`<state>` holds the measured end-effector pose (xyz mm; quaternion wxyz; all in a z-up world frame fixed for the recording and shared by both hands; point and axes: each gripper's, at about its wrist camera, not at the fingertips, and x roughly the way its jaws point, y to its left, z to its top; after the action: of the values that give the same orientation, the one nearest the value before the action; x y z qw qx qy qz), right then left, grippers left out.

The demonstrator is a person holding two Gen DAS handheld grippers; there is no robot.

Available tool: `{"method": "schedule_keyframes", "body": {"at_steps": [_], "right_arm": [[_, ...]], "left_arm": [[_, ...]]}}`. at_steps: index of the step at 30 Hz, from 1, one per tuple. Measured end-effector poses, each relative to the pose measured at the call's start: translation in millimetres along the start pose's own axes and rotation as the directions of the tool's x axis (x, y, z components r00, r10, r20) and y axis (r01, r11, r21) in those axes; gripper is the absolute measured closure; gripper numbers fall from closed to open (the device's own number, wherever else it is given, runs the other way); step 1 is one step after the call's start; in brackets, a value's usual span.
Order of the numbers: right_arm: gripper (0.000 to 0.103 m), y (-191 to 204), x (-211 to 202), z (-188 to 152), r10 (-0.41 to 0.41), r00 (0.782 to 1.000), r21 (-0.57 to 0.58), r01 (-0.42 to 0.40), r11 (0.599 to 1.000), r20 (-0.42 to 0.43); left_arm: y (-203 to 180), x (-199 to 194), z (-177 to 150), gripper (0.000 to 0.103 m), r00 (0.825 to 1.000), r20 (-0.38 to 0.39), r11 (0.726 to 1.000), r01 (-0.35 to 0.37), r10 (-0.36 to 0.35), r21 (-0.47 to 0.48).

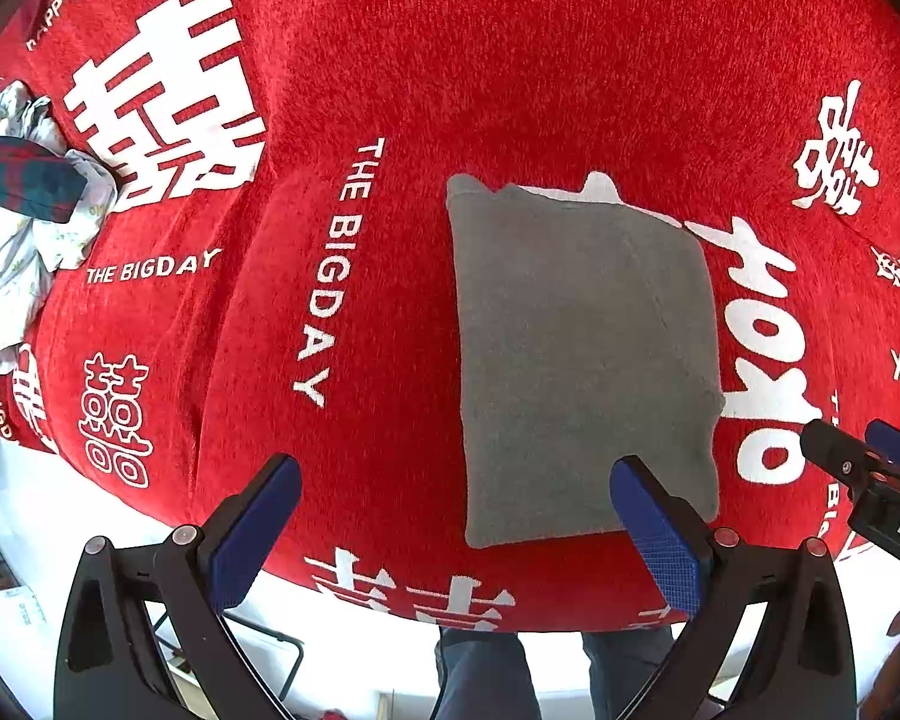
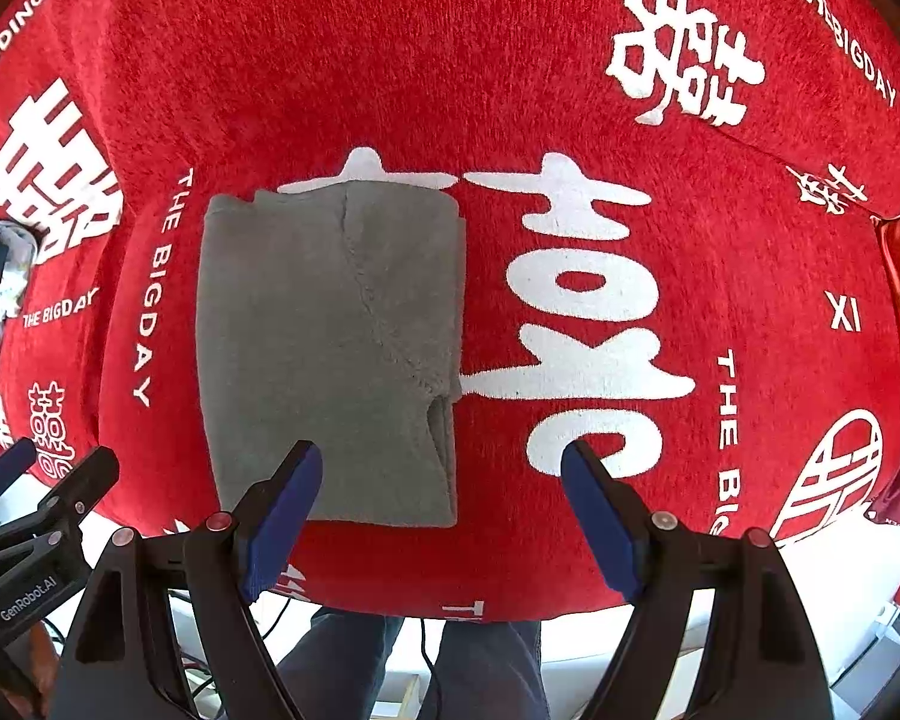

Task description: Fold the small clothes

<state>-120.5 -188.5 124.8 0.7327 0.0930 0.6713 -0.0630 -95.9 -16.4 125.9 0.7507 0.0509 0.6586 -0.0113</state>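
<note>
The grey garment (image 1: 588, 354) was laid flat near the front edge of the worktop (image 1: 510, 60), on the red cloth with white lettering, already folded into a compact rectangle; an angled seam and a doubled layer along its right side suggested a sleeve or side panel tucked inward, which would explain the tidy outline; the left claw (image 1: 456, 531) was held above the garment's near left corner, jaws spread wide, nothing between the blue pads, so released; the right claw (image 2: 441, 516) was held above the near right corner, likewise spread wide and empty; neither pad was seen touching the fabric, though exact clearance could not be judged from above; both claws were pointed down at the near hem, one per corner, a placement judged suited to a two-corner pinch for a further fold away from the person, or simply a hover over a finished fold; which of the two could not be settled; a pile of other clothes (image 1: 24, 192), pale print with a dark plaid piece on top, was left at the far left edge, well apart from the grey piece, presumably kept clear as the queue or the done stack; the person's legs in dark trousers (image 2: 354, 660) were seen below the worktop edge, centred behind the garment.
</note>
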Motion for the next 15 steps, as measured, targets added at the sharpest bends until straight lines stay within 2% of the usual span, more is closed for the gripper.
{"method": "schedule_keyframes", "body": {"at_steps": [15], "right_arm": [[0.019,2.5,1.0,1.2,0.004,1.000,-0.002,-0.004,1.000,-0.003]], "left_arm": [[-0.5,0.3,2.1,0.000,1.000,-0.003,1.000,-0.001,0.001,0.001]]}}
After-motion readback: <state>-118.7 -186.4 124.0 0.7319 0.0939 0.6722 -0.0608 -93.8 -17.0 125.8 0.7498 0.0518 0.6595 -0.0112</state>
